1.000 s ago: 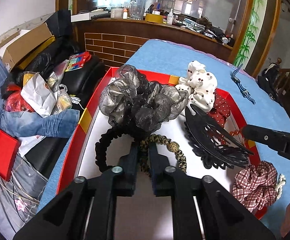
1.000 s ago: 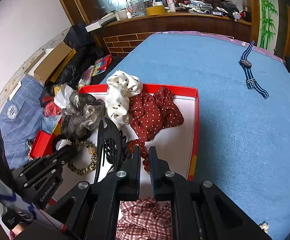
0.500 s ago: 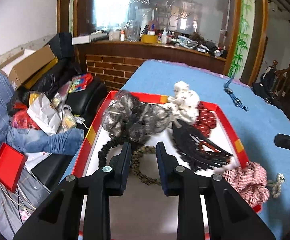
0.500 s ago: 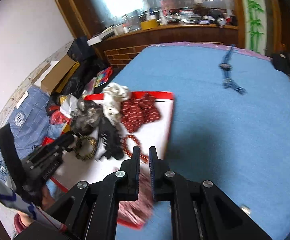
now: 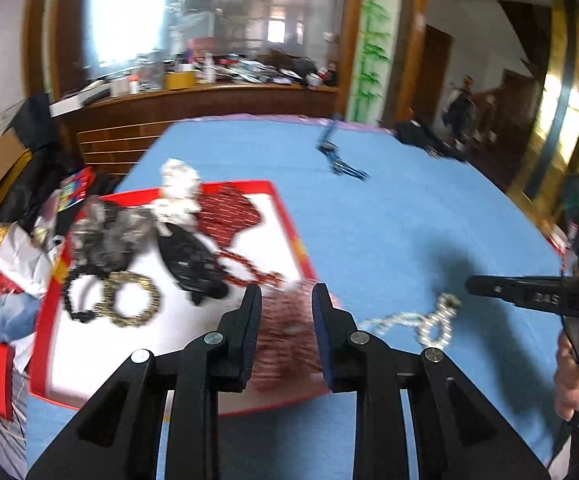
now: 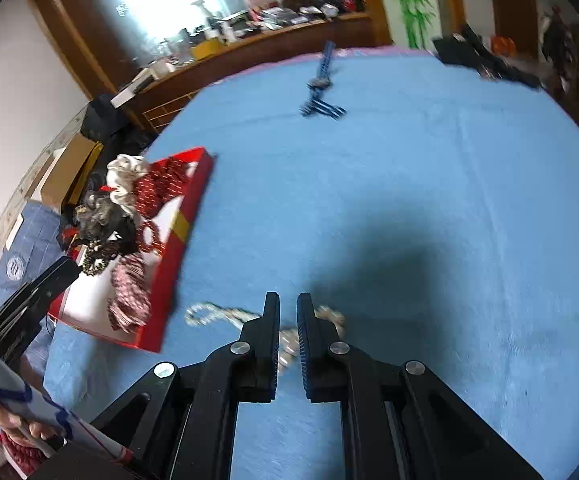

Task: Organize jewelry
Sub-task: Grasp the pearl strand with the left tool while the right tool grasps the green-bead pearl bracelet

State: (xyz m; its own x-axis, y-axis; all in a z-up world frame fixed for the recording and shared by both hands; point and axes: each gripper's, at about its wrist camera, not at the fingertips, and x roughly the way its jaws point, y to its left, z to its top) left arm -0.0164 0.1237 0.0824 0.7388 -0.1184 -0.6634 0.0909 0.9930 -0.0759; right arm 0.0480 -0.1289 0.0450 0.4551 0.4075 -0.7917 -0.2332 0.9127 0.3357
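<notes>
A red tray on the blue table holds several hair pieces: a black claw clip, a leopard tie, and grey, white and red dotted scrunchies. A plaid scrunchie lies in the tray's near right corner. My left gripper hovers over it, jaws apart, pads not pressing on it. A pearl chain lies on the cloth just right of the tray. In the right wrist view my right gripper is shut and empty directly above that pearl chain. All is motion-blurred.
A blue striped watch lies far back on the blue cloth. Boxes, bags and clothes pile up beyond the table's left edge. A cluttered wooden counter runs behind. A hand grips the right tool.
The left gripper pulled back from the leopard tie, opened wider and swung right over the plaid scrunchie. The right gripper, still shut, left the tray and moved right over the pearl chain.
</notes>
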